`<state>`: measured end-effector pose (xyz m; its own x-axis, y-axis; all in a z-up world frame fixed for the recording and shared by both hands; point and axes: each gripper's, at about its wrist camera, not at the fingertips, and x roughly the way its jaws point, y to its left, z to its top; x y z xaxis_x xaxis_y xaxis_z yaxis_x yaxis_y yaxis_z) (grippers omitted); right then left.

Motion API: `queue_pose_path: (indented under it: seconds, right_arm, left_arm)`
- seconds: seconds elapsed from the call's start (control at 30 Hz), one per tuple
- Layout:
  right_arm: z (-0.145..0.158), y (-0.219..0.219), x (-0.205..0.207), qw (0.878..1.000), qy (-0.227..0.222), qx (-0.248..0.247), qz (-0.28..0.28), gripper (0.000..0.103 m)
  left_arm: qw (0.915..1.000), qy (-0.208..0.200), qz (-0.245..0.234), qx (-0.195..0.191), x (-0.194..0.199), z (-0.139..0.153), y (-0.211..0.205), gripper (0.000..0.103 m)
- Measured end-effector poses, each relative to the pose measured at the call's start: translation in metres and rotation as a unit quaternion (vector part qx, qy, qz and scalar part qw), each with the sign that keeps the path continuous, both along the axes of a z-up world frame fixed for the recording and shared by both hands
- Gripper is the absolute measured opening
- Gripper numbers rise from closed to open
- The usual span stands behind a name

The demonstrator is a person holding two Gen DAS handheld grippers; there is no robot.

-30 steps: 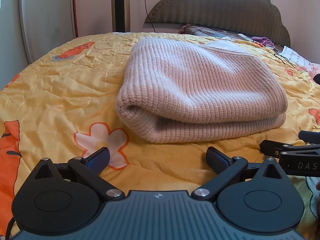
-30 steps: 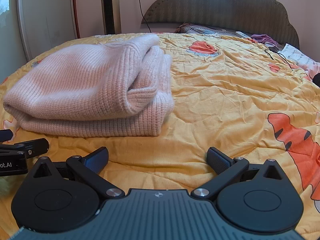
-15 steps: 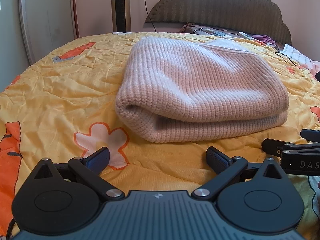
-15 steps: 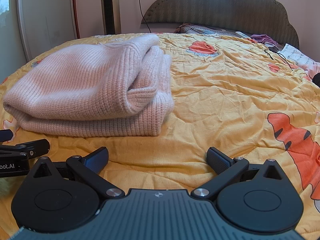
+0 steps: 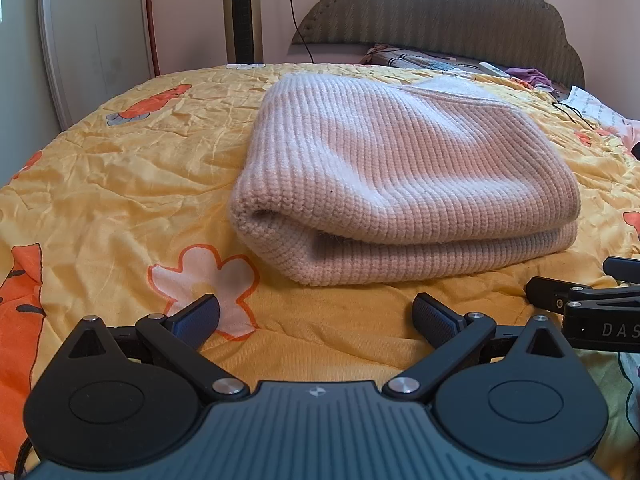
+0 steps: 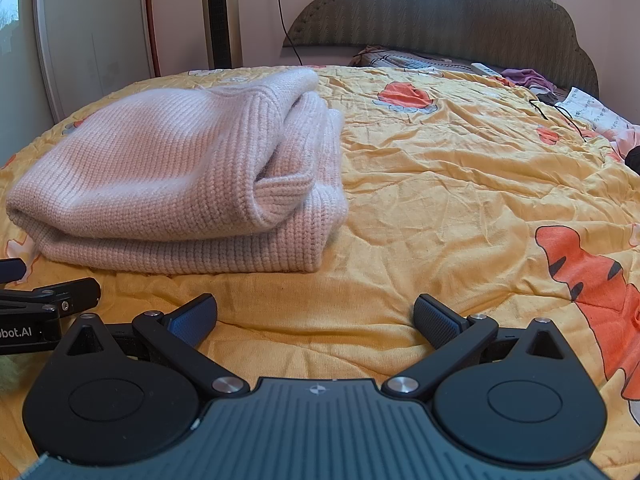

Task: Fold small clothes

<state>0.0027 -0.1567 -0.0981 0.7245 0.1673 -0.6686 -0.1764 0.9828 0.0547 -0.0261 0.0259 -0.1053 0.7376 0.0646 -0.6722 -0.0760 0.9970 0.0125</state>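
A pale pink knitted garment (image 5: 400, 176) lies folded in a thick bundle on the yellow bedspread (image 5: 120, 184); it also shows in the right wrist view (image 6: 176, 184), left of centre. My left gripper (image 5: 316, 316) is open and empty, low over the bedspread just short of the bundle's near edge. My right gripper (image 6: 316, 316) is open and empty, in front of the bundle's right end. Each gripper shows at the other view's edge: the right one (image 5: 592, 304) and the left one (image 6: 48, 300).
The bedspread (image 6: 460, 184) has orange cartoon prints and wrinkles. A dark padded headboard (image 5: 440, 20) stands at the far end, with bedding, a remote, purple cloth and papers (image 5: 592, 108) near it. A tower fan (image 6: 220, 16) and a white door (image 5: 96, 40) stand at the back left.
Both grippers have crept slightly, so the bundle sits marginally differently in view. Both stay open and empty; the garment has not moved.
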Motion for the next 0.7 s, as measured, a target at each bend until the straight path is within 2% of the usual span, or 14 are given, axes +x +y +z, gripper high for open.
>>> queue_pose_path:
  seconds: [0.7]
  right_arm:
    - [-0.0001, 0.0001, -0.0001, 1.0, 0.0, 0.0, 0.0, 0.103]
  left_arm:
    - [1.0, 0.005, 0.004, -0.001, 0.0039, -0.0001, 0.0009, 0.103]
